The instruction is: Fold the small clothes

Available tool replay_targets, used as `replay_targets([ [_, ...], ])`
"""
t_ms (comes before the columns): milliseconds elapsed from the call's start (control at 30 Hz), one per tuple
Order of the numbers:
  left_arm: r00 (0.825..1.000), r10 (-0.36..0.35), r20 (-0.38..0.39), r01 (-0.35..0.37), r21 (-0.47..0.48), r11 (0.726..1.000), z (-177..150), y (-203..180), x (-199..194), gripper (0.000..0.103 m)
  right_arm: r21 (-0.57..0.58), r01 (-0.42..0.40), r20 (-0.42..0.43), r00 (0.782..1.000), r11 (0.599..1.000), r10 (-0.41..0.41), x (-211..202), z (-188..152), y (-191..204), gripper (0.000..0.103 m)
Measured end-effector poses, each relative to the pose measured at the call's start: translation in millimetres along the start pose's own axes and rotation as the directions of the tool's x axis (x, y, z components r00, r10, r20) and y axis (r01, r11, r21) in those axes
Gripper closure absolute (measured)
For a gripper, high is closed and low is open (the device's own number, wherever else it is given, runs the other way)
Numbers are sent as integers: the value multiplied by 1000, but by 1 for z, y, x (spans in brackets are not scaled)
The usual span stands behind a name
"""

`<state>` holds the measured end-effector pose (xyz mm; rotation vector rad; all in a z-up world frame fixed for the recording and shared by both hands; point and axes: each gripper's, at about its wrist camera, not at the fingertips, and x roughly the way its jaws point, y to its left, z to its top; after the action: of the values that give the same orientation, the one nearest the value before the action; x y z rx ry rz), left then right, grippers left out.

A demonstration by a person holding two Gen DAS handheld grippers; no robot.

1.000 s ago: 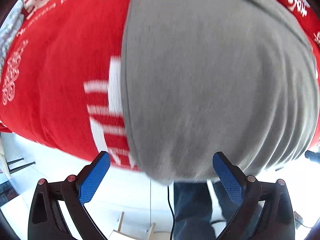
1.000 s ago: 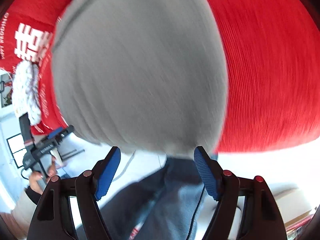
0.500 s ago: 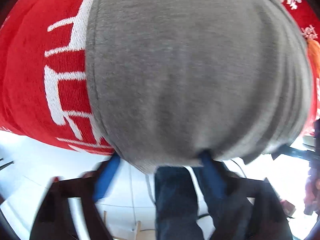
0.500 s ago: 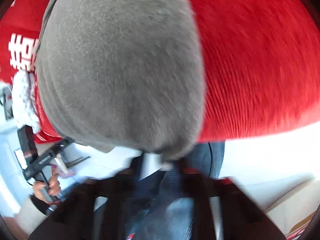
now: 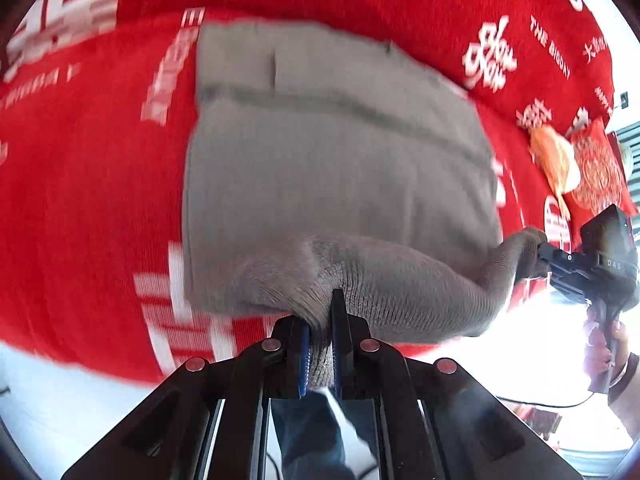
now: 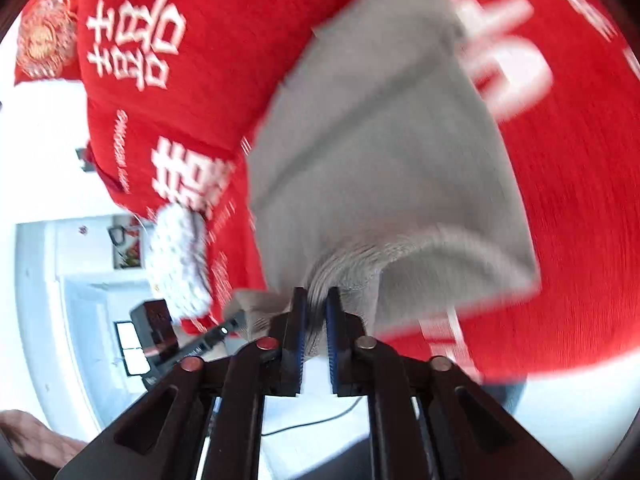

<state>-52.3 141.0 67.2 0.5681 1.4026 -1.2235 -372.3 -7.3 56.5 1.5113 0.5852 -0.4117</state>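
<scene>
- Pinching the grey garment (image 5: 336, 184) at its near hem, left gripper (image 5: 320, 320) and right gripper (image 6: 316, 312) lift corners over the red cloth's (image 5: 80, 200) near edge.
- White fluffy item (image 6: 178, 260) lies beside the garment.

The left wrist view looks forward along the left gripper (image 5: 320, 320) from just behind its two fingers, set very near the grey garment (image 5: 340, 184) and angled across the red cloth (image 5: 80, 200) with white lettering that spreads to the far edge of the frame. The right wrist view sits likewise behind the right gripper (image 6: 316, 308), equally near, facing the same grey garment (image 6: 380, 160) from its other side. Both views share that garment and the red cloth (image 6: 580, 240) under it. Each also catches the other tool: the right gripper (image 5: 544, 252) shows at the right edge of the left view, the left gripper (image 6: 228, 326) low left in the right view.
</scene>
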Motion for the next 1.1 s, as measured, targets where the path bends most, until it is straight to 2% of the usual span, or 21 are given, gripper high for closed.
replay_targets([
  [100,998,45,44,-45,2,999,48,-1,5,93,4,12,30,999,1000,-12,1,48,8,95],
  [133,997,61,52,-61,-2,998,50,3,6,93,5,28,30,999,1000,-28,4,57,11,95],
  [200,992,112,59,-111,-18,994,75,4,16,93,7,85,21,996,996,-85,23,79,18,95],
  [267,991,131,41,-129,-47,990,94,12,19,93,-4,133,5,991,991,-133,30,97,14,95],
  [433,983,184,25,-181,-79,980,115,32,21,93,-3,219,-31,975,976,-219,41,125,5,91],
  [500,981,196,-5,-196,-80,977,121,32,27,93,-13,270,-38,962,963,-270,44,133,4,85],
  [533,979,201,-15,-202,-75,977,125,31,30,93,-25,291,-42,955,956,-292,44,135,4,77],
  [567,977,211,-29,-213,-66,975,129,29,34,93,-49,316,-46,947,948,-318,44,138,5,58],
  [633,975,216,-60,-219,-50,974,132,27,41,93,-90,346,-55,935,934,-351,41,143,7,36],
  [733,971,217,-102,-221,-35,975,133,21,51,93,-172,376,-87,915,911,-394,45,143,8,36],
  [767,971,216,-104,-221,-36,975,132,19,55,93,-206,397,-98,901,895,-422,49,142,8,36],
  [800,971,217,-104,-222,-43,974,132,19,57,68,-223,413,-100,892,883,-442,51,142,8,36],
  [833,970,219,-101,-225,-50,973,132,19,58,17,-240,437,-98,877,867,-470,55,142,9,36],
  [867,968,241,-73,-245,-54,968,131,17,57,1,-249,456,-100,866,855,-491,59,142,8,36],
  [933,965,256,-48,-258,-32,966,133,12,57,0,-253,465,-104,858,848,-502,65,143,9,36],
  [1033,964,253,-80,-253,-1,967,135,12,69,0,-257,498,-104,838,828,-536,74,142,8,36],
  [1100,964,236,-126,-234,33,972,137,16,83,0,-241,514,-94,832,823,-547,77,141,8,36],
])
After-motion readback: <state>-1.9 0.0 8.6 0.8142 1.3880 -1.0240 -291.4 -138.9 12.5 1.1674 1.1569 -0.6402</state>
